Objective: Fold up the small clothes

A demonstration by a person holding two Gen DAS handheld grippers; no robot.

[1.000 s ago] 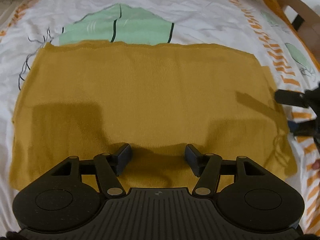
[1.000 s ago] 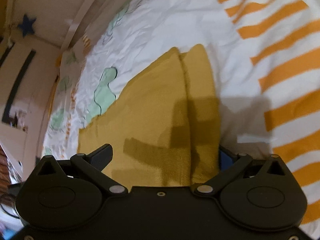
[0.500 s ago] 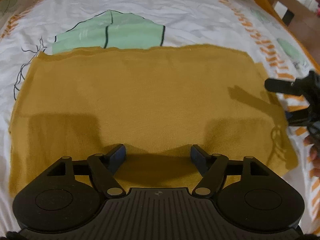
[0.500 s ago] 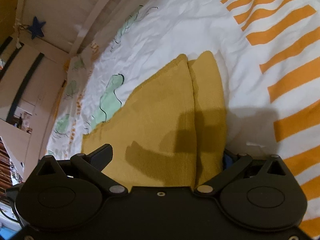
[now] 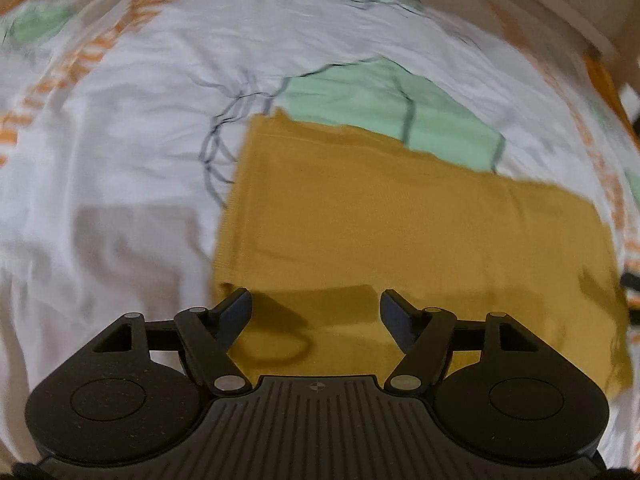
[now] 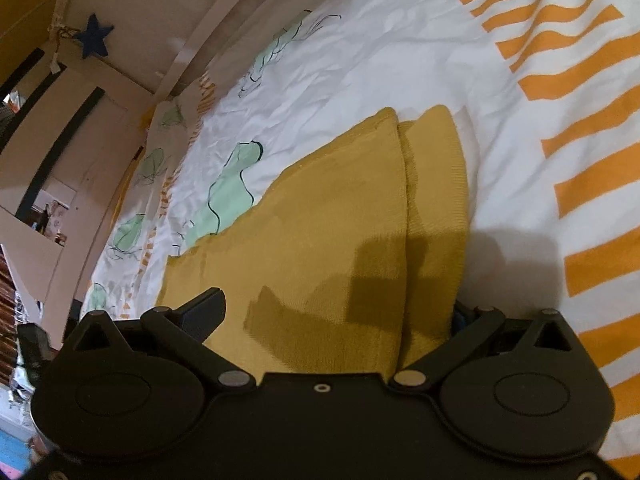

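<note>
A mustard-yellow knit garment (image 5: 420, 232) lies flat on the bed, folded into a rectangle. In the right wrist view it (image 6: 328, 240) shows a seam between the main panel and a narrower strip on its right. My left gripper (image 5: 316, 312) is open and empty, low over the garment's near left corner. My right gripper (image 6: 340, 312) is open, low at the garment's right edge. Its left finger (image 6: 204, 308) hovers above the cloth; its right finger (image 6: 460, 316) is mostly hidden behind the cloth edge.
The white bedsheet (image 5: 120, 160) has green cactus prints (image 5: 384, 100) and orange stripes (image 6: 580, 120). A wooden bed rail (image 5: 560, 8) runs along the far side. A wall with a blue star (image 6: 94, 36) stands beyond the bed.
My left gripper has swung left, from the garment's middle to its near left corner; that view is blurred by the motion. My right gripper has tilted slightly and stays open at the right edge.
</note>
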